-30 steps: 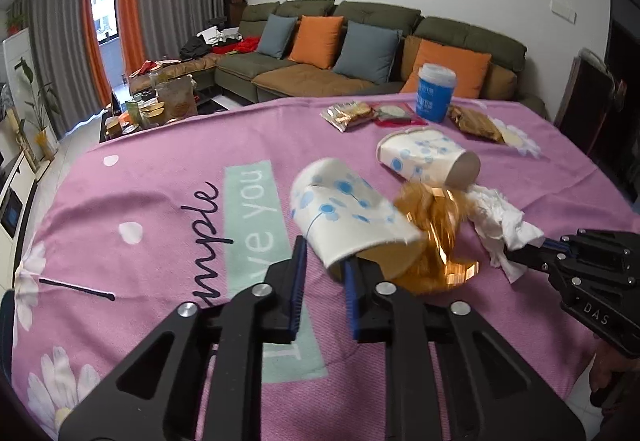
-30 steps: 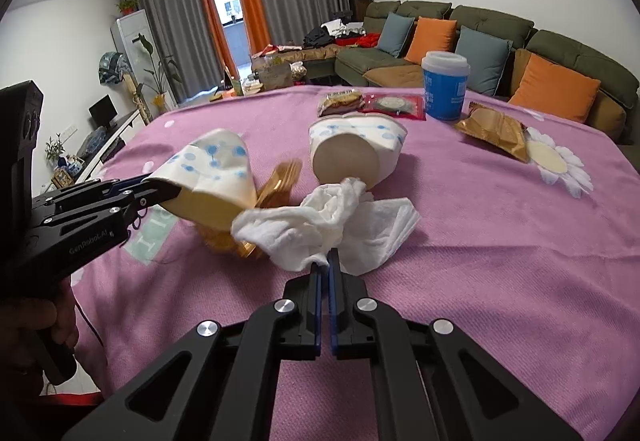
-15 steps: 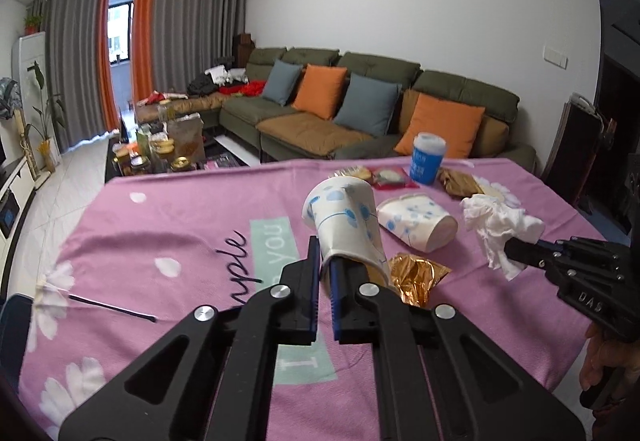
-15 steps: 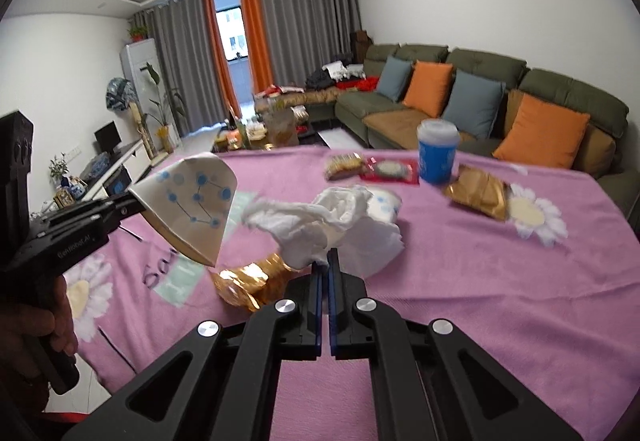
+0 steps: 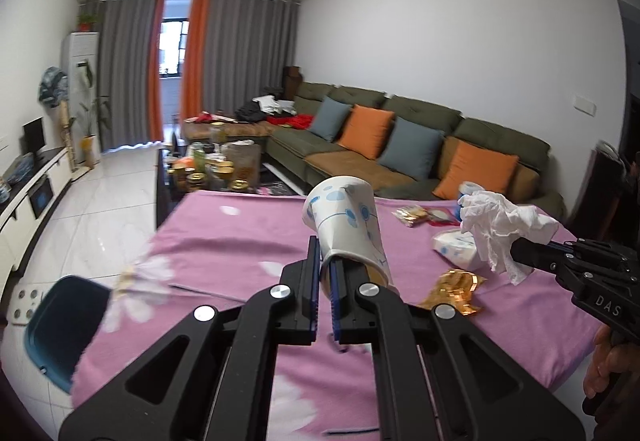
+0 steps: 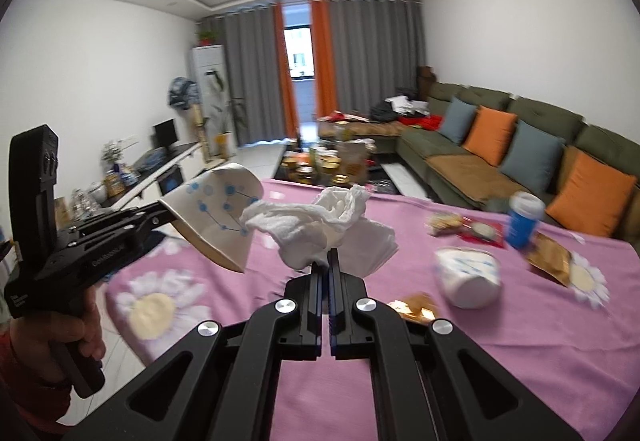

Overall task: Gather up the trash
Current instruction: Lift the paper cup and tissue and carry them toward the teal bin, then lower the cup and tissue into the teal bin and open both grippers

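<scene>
My left gripper (image 5: 325,265) is shut on the rim wall of a white paper cup with blue dots (image 5: 348,225), held in the air above the pink tablecloth (image 5: 240,237). In the right wrist view the same cup (image 6: 218,215) hangs at the left from the left gripper (image 6: 162,215). My right gripper (image 6: 325,261) is shut on a crumpled white tissue (image 6: 316,225), also lifted off the table; the tissue (image 5: 500,225) shows at the right in the left wrist view. A second dotted cup (image 6: 468,277) lies on its side on the cloth beside a gold foil wrapper (image 6: 414,307).
A blue cup with a white lid (image 6: 522,219), snack packets (image 6: 446,223) and a brown wrapper (image 6: 548,259) sit at the table's far side. A blue bin (image 5: 60,329) stands on the floor by the table's left corner. A green sofa (image 5: 420,149) and a cluttered coffee table (image 5: 212,169) lie beyond.
Both grippers rose off the table, carrying the cup and the tissue upward and swinging left. The left jaws closed tighter on the cup. The second cup and foil wrapper stayed on the cloth.
</scene>
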The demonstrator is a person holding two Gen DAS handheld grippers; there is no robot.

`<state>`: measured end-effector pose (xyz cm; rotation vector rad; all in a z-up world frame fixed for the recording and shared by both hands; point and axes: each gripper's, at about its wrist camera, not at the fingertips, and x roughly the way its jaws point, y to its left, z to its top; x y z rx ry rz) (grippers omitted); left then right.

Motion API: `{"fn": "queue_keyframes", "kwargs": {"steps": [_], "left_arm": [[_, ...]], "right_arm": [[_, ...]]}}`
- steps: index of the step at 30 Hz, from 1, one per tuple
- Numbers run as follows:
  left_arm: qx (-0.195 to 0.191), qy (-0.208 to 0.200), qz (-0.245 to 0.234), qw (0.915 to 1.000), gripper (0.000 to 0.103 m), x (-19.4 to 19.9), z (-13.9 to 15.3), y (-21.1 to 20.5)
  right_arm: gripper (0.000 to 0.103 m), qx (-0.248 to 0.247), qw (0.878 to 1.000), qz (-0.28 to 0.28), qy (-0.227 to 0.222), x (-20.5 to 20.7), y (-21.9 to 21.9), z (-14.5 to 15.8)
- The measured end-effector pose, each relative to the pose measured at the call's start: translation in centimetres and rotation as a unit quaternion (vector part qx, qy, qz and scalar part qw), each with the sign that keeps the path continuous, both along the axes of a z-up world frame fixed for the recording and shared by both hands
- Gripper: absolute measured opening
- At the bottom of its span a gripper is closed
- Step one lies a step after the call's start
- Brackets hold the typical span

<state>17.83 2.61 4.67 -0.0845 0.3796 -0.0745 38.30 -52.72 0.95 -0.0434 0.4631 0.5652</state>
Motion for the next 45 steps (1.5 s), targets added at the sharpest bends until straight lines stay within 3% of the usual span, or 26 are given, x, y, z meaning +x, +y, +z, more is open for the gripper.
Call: {"fn": "queue_keyframes", "kwargs": {"steps": [12,20,31,38,45], "left_arm": [[-0.006,-0.038,0.112,0.993,0.005,-8.1,1.3,10.0],[-0.001,-0.051,0.197,0.9791,0.005,-13.7,1.7,17.4],[0.005,-0.044,0.273,0.9611,0.005,-19.9,1.8,25.2],[0.003,-0.01,0.296,0.9551,0.005,-19.0,-0.1,28.4],[-0.008,0.04,0.311,0.9494,0.005,-13.1,-3.6,29.1]], "right_arm": [[0.001,-0.009,0.992,0.124,-0.024,-2.8,10.9,2.1],[0.001,-0.002,0.979,0.205,-0.016,-3.5,17.7,3.3],[0.001,-0.01,0.958,0.286,0.027,-2.6,26.7,3.4],[0.001,-0.039,0.95,0.305,0.054,-1.1,31.5,2.2],[0.001,-0.076,0.943,0.313,0.081,0.6,35.9,-0.1]]}}
